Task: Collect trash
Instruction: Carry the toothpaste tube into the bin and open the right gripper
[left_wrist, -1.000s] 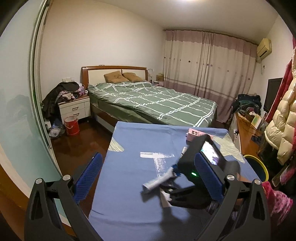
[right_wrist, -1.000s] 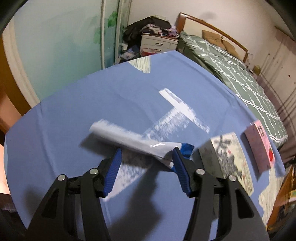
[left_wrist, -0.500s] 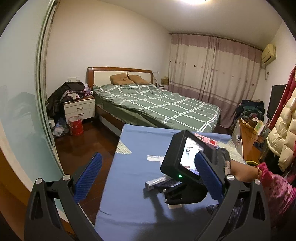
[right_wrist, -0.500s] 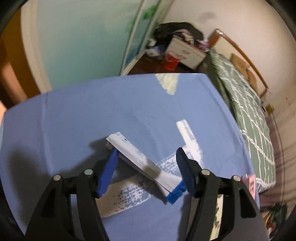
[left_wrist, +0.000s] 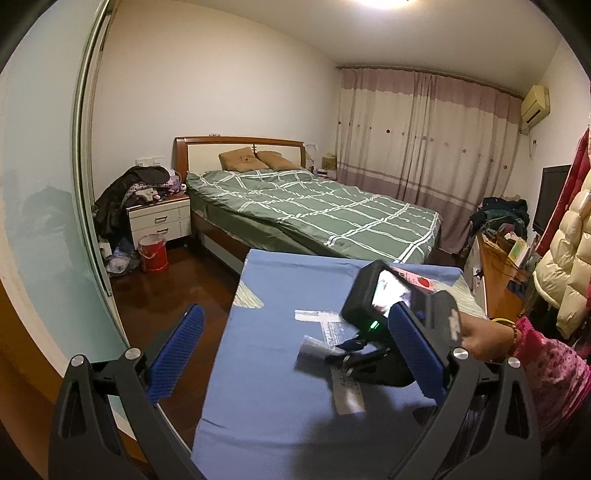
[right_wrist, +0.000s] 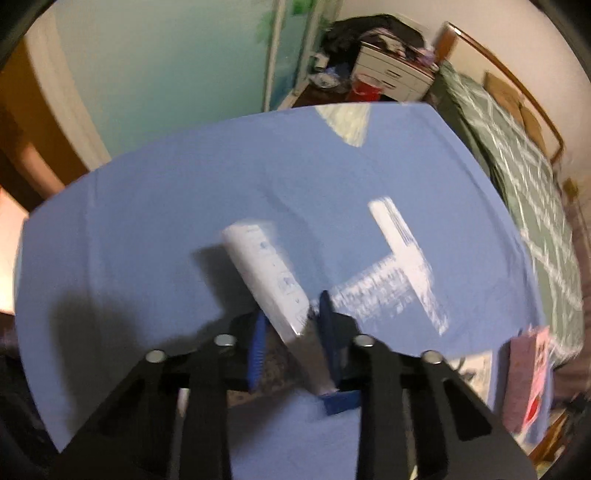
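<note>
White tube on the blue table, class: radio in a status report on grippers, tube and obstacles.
Right gripper closing, pads pinching the white tube. Left gripper open, empty. Tube over the blue table. Nothing in the way.

Warm ceiling lamp (left_wrist: 384, 3) glare lights a dim room; fisheye edges bend, and the right wrist view smears with motion blur.

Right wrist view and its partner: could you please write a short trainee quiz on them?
1. True or false: the tube lies outside the right gripper.
2. What colour is the tablecloth?
3. The left gripper is: A open and empty; B shut on a card; C shut on the tube.

Key:
1. False: the tube sits between the jaws, which are closing on it.
2. Blue.
3. A.
</note>
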